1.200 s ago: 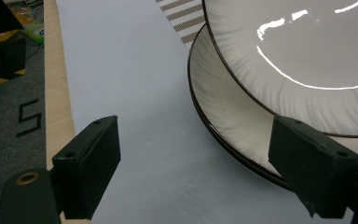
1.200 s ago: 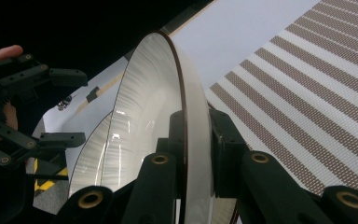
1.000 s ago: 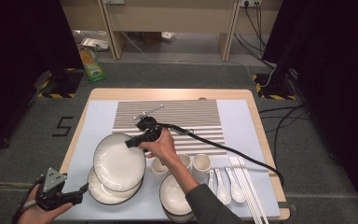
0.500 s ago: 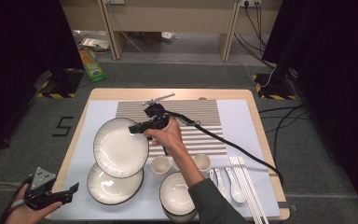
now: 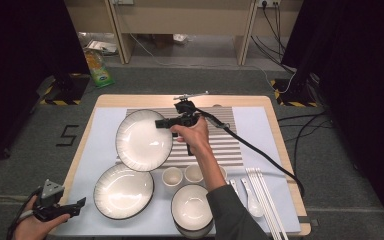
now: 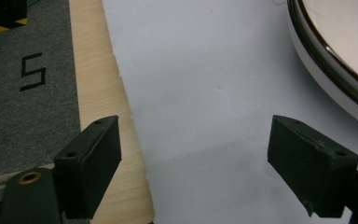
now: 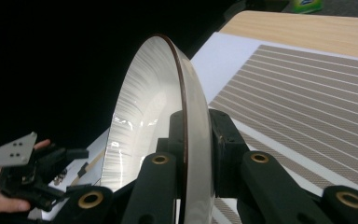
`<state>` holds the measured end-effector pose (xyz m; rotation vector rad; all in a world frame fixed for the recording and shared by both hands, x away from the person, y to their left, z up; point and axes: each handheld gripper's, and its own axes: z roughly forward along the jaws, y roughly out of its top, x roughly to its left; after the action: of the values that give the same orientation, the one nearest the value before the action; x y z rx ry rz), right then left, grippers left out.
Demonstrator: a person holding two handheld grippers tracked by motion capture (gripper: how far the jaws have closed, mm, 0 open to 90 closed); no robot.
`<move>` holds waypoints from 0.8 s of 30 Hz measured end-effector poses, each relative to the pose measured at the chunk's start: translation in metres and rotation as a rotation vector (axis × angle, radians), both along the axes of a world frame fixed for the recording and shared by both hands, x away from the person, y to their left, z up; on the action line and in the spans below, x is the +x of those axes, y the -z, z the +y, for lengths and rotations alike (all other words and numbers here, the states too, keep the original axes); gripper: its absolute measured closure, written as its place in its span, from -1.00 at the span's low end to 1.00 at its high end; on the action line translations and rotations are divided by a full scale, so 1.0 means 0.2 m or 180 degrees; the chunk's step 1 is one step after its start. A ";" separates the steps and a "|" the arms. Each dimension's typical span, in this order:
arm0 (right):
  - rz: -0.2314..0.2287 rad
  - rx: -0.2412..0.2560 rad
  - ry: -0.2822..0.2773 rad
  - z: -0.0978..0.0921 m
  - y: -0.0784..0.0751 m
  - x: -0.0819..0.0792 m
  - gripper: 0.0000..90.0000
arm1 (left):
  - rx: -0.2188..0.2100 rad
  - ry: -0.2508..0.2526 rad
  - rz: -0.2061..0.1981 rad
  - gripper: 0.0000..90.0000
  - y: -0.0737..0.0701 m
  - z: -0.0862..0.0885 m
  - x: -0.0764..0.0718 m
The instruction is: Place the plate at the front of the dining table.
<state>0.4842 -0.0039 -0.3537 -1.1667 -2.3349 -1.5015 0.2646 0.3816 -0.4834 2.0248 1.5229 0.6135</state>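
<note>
A white plate with a dark rim (image 5: 144, 140) hangs tilted above the left end of the striped mat (image 5: 245, 145). My right gripper (image 5: 159, 123) is shut on its far right rim. In the right gripper view both jaws clamp the plate (image 7: 144, 116) edge-on, the gripper (image 7: 186, 140) pinching the rim. A second matching plate (image 5: 124, 191) lies flat on the pale mat at the front left. My left gripper (image 5: 79, 207) is held open off the table's front left corner; in its own view the gripper (image 6: 209, 172) holds nothing, with the plate's edge (image 6: 335, 60) ahead to the right.
Two small cups (image 5: 172, 176) (image 5: 194, 173) and a white bowl (image 5: 192, 207) stand at the front middle. Spoons (image 5: 252, 200) and chopsticks (image 5: 267, 202) lie at the front right. The wooden table edge (image 6: 98, 93) runs along the left gripper's side.
My right gripper has lifted the top plate off the front-left stack and carried it farther back and right, over the striped mat. The left gripper has barely moved.
</note>
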 end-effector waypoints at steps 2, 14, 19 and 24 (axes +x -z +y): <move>0.0011 0.0015 0.0093 -0.04 0.01 0.02 0.79 | -0.0001 0.0033 0.0037 -0.62 0.02 -0.01 0.00; 0.0114 0.0129 0.0652 -0.29 0.13 0.15 0.79 | 0.0010 0.0084 0.0083 -0.65 0.04 -0.04 0.01; 0.0160 0.0070 0.0779 -0.35 0.19 0.18 0.79 | 0.0042 0.0065 0.0074 -0.67 0.04 -0.04 0.01; 0.0227 0.0080 0.0903 -0.41 0.25 0.21 0.79 | 0.0049 0.0052 0.0069 -0.68 0.04 -0.05 0.01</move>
<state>0.5261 -0.0866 -0.4027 -1.5719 -2.1698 -1.5366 0.2662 0.3725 -0.4914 2.0595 1.5170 0.6005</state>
